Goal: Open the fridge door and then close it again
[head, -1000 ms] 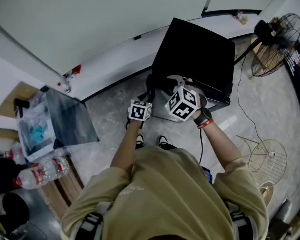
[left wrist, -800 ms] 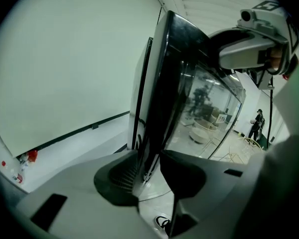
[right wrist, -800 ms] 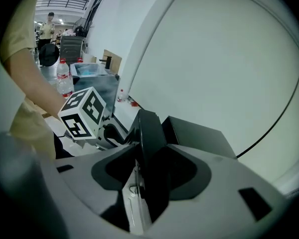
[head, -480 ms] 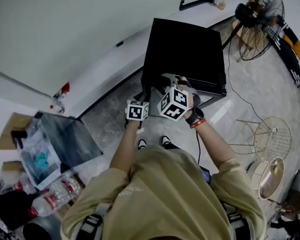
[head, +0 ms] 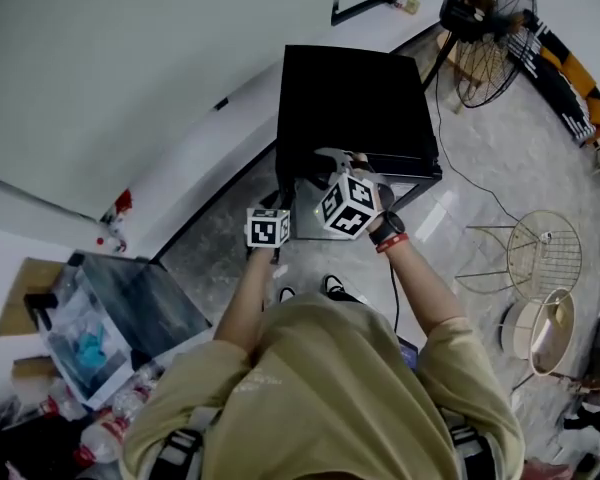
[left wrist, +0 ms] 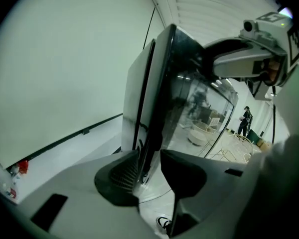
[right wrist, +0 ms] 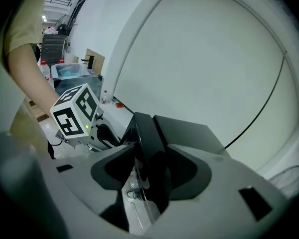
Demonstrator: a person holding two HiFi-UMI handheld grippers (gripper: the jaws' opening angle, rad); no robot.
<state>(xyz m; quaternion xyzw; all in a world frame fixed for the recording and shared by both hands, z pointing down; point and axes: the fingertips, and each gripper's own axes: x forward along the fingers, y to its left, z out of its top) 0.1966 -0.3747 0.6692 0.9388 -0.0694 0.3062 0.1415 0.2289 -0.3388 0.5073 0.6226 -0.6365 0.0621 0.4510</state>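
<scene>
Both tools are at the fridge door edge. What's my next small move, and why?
Probably back both straight off. The fridge door looks shut, and the left tool and right tool have just been opening their jaws, its edge loose between them.

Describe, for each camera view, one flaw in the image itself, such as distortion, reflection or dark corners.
Head view: the wide lens bows the straight edges of the wall, and the fridge top is featureless black. Left gripper view: the fridge door glass mirrors the room. Right gripper view: black corners ring the frame.

Left gripper (head: pixel 277 196), right gripper (head: pixel 330 168), at fridge (head: pixel 355 93)
</scene>
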